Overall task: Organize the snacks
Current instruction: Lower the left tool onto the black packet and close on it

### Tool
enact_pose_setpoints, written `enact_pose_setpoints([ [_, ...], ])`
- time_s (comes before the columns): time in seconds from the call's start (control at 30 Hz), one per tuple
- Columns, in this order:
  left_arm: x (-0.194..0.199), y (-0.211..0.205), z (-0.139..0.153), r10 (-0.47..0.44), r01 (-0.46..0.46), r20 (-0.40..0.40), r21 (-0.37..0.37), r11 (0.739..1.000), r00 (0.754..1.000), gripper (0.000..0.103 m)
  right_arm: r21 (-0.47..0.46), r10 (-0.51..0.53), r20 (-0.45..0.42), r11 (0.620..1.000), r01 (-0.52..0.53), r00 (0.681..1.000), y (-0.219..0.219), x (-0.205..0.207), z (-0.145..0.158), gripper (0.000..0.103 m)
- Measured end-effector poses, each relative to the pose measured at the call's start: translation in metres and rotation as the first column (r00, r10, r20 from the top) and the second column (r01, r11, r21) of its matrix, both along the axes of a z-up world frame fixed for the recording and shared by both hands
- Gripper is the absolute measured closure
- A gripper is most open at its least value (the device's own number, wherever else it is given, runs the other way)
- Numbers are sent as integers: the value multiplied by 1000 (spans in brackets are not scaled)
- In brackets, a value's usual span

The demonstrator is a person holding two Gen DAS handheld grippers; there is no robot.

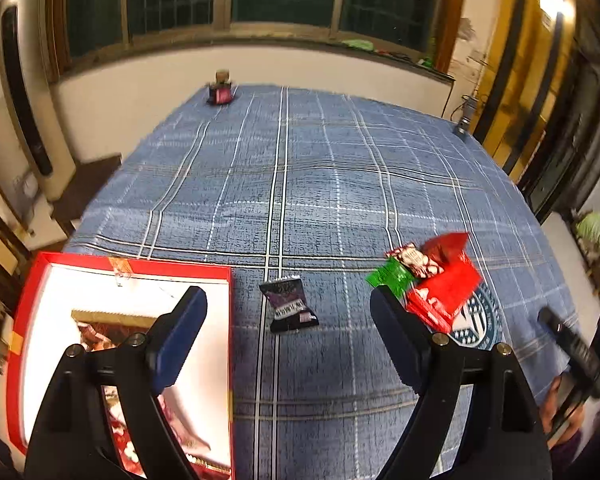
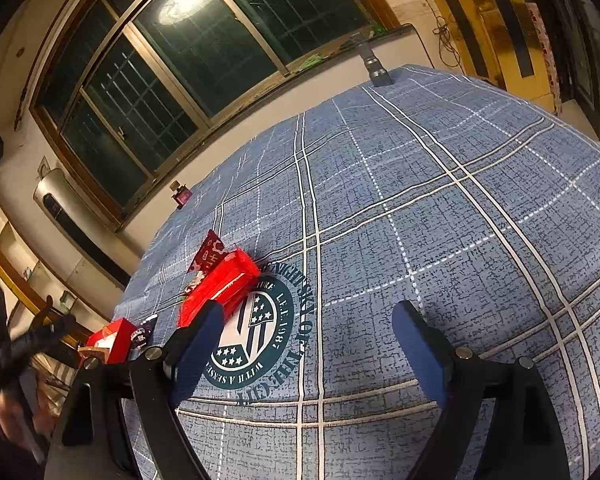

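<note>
My left tool (image 1: 288,320) hangs released over the blue plaid desk (image 1: 320,184); a red box (image 1: 230,320) (snacks inside) lies beside a dark snack packet (image 1: 288,304); red and green packets (image 1: 428,280) are heaped farther right; my right tool (image 2: 308,334) gapes empty.

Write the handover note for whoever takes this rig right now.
Left gripper: open, empty, above the black snack.
Right gripper: open, empty, over the cloth's round logo.
Red box, on the left, already holds some snacks.
Left to do: the black snack beside the box, and the pile of red and green packets to the right, still on the cloth.
</note>
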State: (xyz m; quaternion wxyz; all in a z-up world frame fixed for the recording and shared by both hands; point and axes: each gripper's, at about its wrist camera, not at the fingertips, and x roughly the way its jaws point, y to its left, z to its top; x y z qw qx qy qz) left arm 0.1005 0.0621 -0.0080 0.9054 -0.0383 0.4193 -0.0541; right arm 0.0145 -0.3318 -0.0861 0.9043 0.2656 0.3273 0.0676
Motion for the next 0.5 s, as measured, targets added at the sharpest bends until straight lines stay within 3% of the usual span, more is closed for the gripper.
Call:
enact_pose_setpoints([
  [0.17,48,5,-32,-41,-3,-243,-178,984,969,14,-9,10,4,1000,-10,1000,2,0,1,15],
  [0.27,60,-6,-39,-29,-7,-243,-146,989,970,10,-9,9,7,1000,-9,1000,2,0,1,15],
  [0.3,67,-10,-44,-33,-8,-263,-154,988,964,0,-8,10,6,1000,-10,1000,2,1,0,15],
  [0.37,75,-12,-54,-38,-27,-320,-195,981,947,0,-9,10,5,1000,-10,1000,2,1,0,15],
  [0.5,79,-17,-64,-8,-47,-344,-152,987,939,0,-9,12,3,1000,-12,1000,2,2,0,15],
])
